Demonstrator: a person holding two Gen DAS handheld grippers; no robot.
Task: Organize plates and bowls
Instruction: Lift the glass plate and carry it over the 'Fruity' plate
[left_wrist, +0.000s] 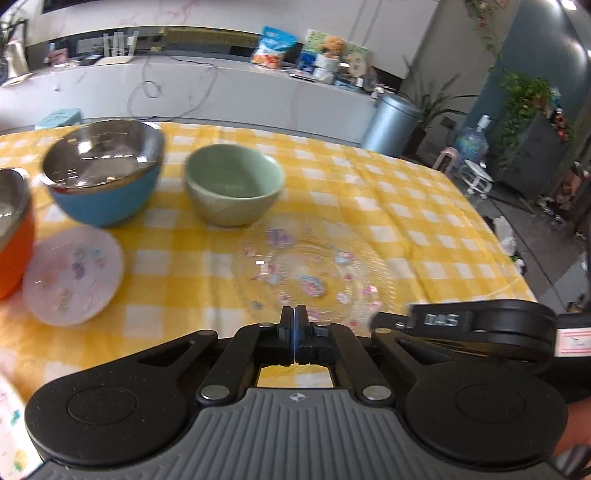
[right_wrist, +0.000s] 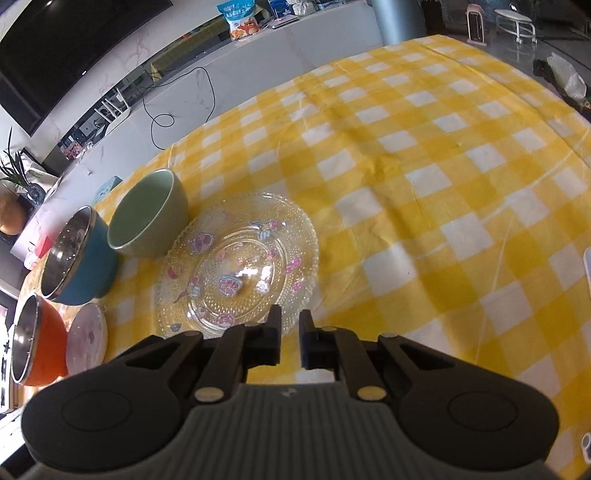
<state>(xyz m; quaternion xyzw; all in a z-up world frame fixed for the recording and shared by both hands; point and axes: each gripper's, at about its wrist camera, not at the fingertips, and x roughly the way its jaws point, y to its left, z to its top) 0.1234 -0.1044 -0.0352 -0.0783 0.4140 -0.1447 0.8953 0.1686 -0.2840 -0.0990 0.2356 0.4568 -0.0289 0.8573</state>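
A clear glass plate (left_wrist: 314, 269) (right_wrist: 236, 266) with cartoon stickers lies on the yellow check tablecloth (right_wrist: 424, 177). My right gripper (right_wrist: 290, 321) stands at the plate's near rim, jaws a narrow gap apart and shut on that rim. Its black body (left_wrist: 480, 325) comes in from the right in the left wrist view. My left gripper (left_wrist: 294, 314) sits just short of the plate's near edge, fully shut with nothing between its fingers. Left of the plate stand a green bowl (left_wrist: 234, 184) (right_wrist: 147, 218), a blue steel-lined bowl (left_wrist: 103, 173) (right_wrist: 79, 258), an orange steel-lined bowl (left_wrist: 13, 236) (right_wrist: 37, 343) and a small pink plate (left_wrist: 74, 275) (right_wrist: 86, 339).
Bare cloth stretches right of the glass plate to the table's right edge (left_wrist: 509, 266). A white counter (left_wrist: 221, 88) with a snack bag (left_wrist: 273, 46) runs behind the table, and a grey bin (left_wrist: 391, 125) stands past it. A white patterned thing (left_wrist: 11, 424) shows at the lower left.
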